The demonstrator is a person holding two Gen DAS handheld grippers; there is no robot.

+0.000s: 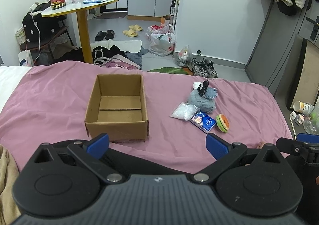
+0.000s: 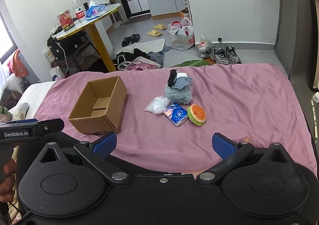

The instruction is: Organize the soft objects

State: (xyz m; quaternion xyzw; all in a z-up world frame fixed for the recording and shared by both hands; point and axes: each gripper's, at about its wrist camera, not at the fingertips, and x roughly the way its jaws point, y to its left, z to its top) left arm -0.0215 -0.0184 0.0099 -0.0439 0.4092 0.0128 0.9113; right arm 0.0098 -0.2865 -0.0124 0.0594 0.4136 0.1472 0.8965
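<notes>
Nothing started yet. My left gripper [image 1: 157, 144] sits low centre of the left wrist view, blue pads wide apart, nothing between them. My right gripper [image 2: 164, 143] likewise in its own view: jaws spread, empty. Both hover over the near edge of the wrinkled pink bedsheet [image 1: 49, 95].

The open brown cardboard box [image 1: 117, 103] is mid-frame, left of centre, empty inside, one inner flap lying on its floor. The soft stuff is a tight cluster right of the box, well apart from it: a grey-blue fuzzy plush [image 2: 178, 93] with a frayed denim scrap and a black lacy piece on top, a clear crinkly plastic bag of white filling [image 2: 157, 104] touching its near-left side, a blue printed tissue pack [image 2: 176, 114] just in front, and a round orange-and-green burger plush [image 2: 197, 114] touching the pack's right end.

Risks as I judge them:
- Items touch each other, so closing on one likely drags or pinches a neighbour.
- The bag looks slippery; a shallow pinch could let it slide out on the way over.
- The black piece and denim only rest on the plush; lifting the plush may shed them onto the sheet.
- The box is light on soft bedding, so a bump against its rim could shove or tip it.
- The sheet is loose; going too low grabs fabric too.
</notes>
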